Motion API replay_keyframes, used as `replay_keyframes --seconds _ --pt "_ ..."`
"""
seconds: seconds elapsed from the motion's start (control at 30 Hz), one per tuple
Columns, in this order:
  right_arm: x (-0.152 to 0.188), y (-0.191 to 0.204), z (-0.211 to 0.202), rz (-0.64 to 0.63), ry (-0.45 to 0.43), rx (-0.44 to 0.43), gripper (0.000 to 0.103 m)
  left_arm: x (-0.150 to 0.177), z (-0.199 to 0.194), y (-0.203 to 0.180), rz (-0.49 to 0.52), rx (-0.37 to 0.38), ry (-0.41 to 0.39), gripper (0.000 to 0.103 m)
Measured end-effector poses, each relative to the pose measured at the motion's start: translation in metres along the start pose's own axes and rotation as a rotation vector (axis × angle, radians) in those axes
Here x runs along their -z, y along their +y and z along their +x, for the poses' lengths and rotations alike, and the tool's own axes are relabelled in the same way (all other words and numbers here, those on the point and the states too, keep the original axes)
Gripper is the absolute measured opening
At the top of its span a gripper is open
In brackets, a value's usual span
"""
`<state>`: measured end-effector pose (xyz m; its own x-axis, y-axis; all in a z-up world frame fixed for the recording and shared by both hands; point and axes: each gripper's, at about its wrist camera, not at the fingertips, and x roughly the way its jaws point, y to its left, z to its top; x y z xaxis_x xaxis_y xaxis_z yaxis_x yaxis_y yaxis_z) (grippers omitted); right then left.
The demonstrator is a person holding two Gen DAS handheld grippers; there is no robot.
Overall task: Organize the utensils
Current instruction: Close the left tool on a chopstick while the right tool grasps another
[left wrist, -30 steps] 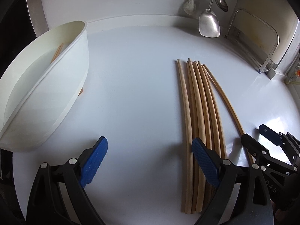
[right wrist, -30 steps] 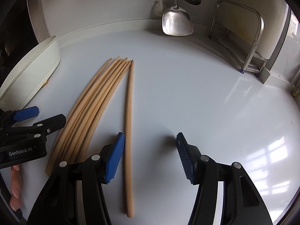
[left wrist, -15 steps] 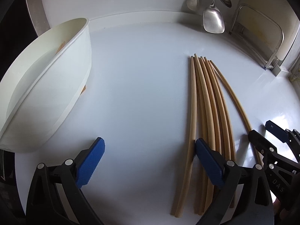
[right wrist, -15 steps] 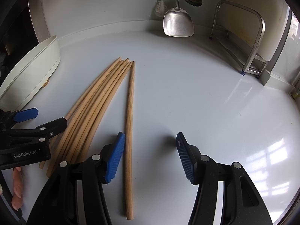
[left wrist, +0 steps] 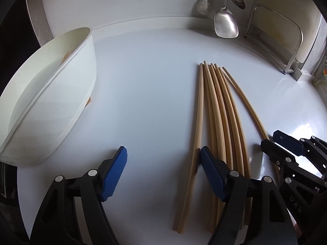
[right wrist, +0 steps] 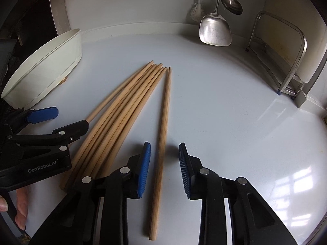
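Nearest the right gripper, a single long, pale wooden chopstick lies flat on the glossy white table, passing straight between the blue-padded fingers. Its long axis runs away from the fingers, near end towards the camera and tapered tip far off. The jaws are closing around it, but a gap still shows on both sides, so the pads do not yet press on it. The right hand is plainly the nearer one to this stick, and I judge the coming pinch turns on keeping the stick centred between the pads.

Just to the left of those fingers lies a fanned bundle of similar wooden chopsticks, round, slender and bamboo-coloured, their far tips gathered together and their near ends spread.

The left gripper is also closing, with only bare table between its fingers; its right finger rests over the bundle, with the leftmost wooden chopstick just inside it, apparently touching the pad. It grips nothing.

Further off to the left of both grippers sits a white oval plastic tub, with what looks like a stick end inside. Beyond, a steel spatula hangs at the wall.
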<state>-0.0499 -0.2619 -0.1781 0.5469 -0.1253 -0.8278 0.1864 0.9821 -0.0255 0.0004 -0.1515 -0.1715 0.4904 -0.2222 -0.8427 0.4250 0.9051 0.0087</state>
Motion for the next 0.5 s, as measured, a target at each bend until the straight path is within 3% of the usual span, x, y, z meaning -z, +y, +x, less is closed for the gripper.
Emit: replay_keyframes --seconds 0.13,0.2,0.3,0.5 --pt "0.001 0.002 0.0 -0.017 -0.003 -0.001 0.008 0.0 -0.003 -0.009 0.027 0.008 -0.015 0.032" --pt "0.002 0.001 0.0 -0.015 -0.005 -0.006 0.007 0.002 -0.004 -0.014 0.045 0.001 -0.022 0.012" --pt "0.002 -0.002 -0.001 -0.007 -0.007 -0.022 0.006 0.006 -0.008 -0.021 0.069 -0.024 -0.026 0.008" --pt "0.004 -0.015 -0.005 0.058 0.005 -0.078 0.006 0.006 -0.015 -0.017 0.022 0.002 0.004 0.007"
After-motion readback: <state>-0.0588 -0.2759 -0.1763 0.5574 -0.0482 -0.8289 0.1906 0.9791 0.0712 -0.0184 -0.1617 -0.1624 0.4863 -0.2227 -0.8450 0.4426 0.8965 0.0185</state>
